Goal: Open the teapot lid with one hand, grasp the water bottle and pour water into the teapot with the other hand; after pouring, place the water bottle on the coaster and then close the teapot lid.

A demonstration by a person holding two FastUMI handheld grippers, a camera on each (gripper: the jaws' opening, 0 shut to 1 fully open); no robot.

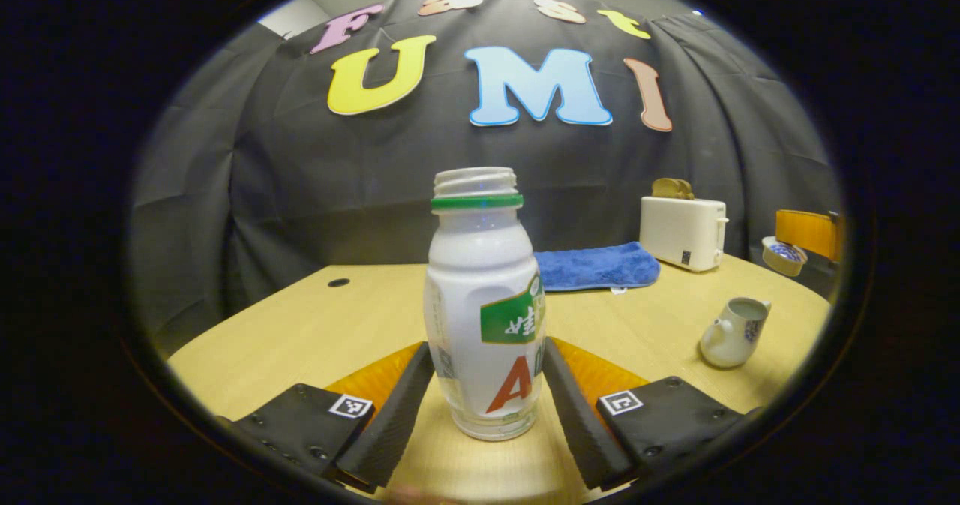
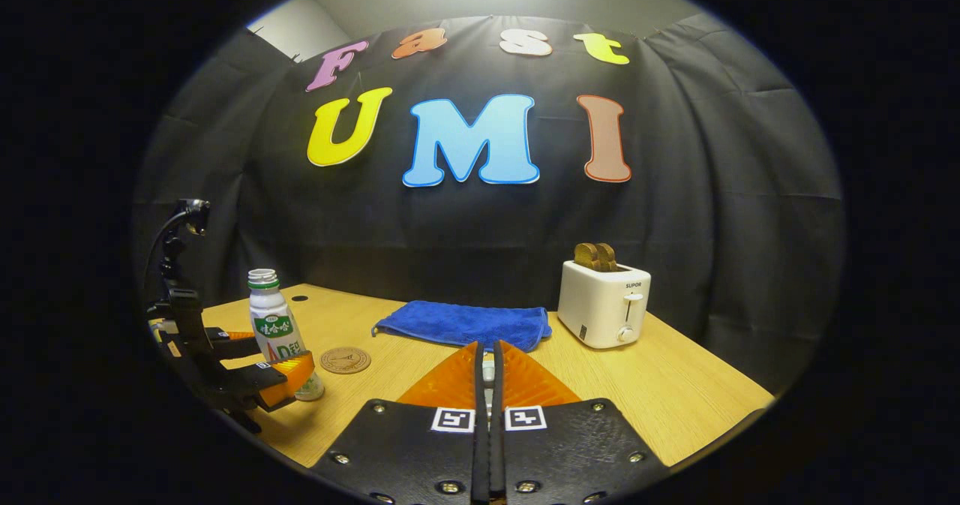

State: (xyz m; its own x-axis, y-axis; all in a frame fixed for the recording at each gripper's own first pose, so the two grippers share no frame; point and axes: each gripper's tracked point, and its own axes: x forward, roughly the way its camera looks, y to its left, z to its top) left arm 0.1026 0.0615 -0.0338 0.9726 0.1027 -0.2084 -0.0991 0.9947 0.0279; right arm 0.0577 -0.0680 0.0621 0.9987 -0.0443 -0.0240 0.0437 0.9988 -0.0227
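An uncapped white water bottle with a green neck ring stands on the wooden table. My left gripper is shut on its lower body, one finger pressing each side. In the right gripper view the same bottle and left gripper show at the far left, with a round brown coaster just right of them. A white teapot sits lidless at the right of the left gripper view. My right gripper is shut on a small white piece, apparently the teapot lid's knob, mostly hidden.
A folded blue towel lies at the back of the table, with a white toaster holding bread to its right. A small patterned bowl and an orange object sit beyond the toaster. A cable hole is at the back left.
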